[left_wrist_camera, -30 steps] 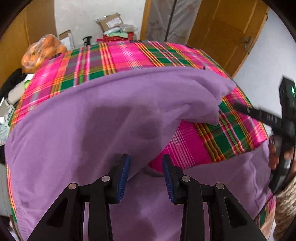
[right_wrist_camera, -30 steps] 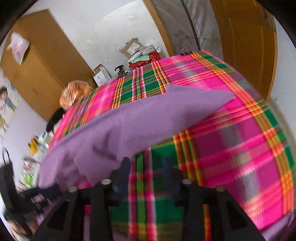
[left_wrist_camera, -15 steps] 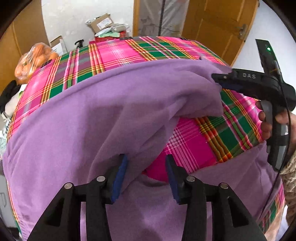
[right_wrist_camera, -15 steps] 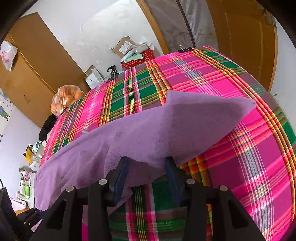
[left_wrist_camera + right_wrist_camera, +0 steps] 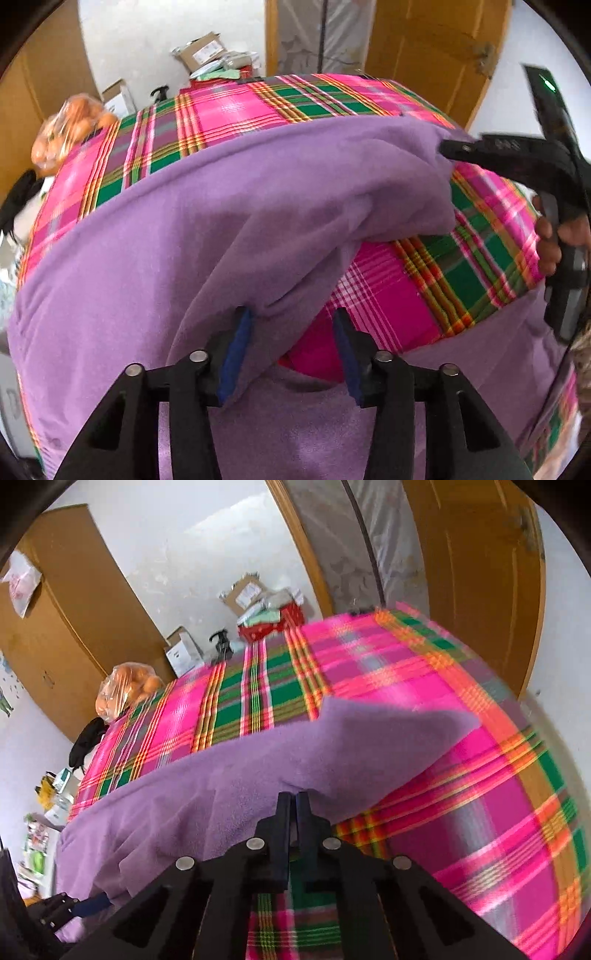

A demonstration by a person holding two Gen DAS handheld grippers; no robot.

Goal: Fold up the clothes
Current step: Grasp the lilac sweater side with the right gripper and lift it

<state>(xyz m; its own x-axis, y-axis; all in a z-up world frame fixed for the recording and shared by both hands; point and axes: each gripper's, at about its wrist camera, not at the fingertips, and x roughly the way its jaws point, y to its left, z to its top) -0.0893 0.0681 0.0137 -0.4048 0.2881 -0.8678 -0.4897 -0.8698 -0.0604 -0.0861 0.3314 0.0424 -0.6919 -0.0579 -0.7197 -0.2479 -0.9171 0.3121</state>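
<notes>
The purple garment point(image 5: 229, 229) lies over the plaid cloth point(image 5: 399, 295), its folded edge lifted. The right gripper point(image 5: 294, 801) is pinched closed on that edge at 6 o'clock in its view. The left gripper point(image 5: 291, 343) gapes wide, holding nothing, fabric draped between its fingers. Soft, light and limp, the garment will likely sag; grip hems or corners.

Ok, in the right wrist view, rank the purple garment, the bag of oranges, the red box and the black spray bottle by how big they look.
1. purple garment
2. bag of oranges
3. red box
4. black spray bottle

The garment lies nearest the camera, which inflates it. Bag and box look close in size.
</notes>
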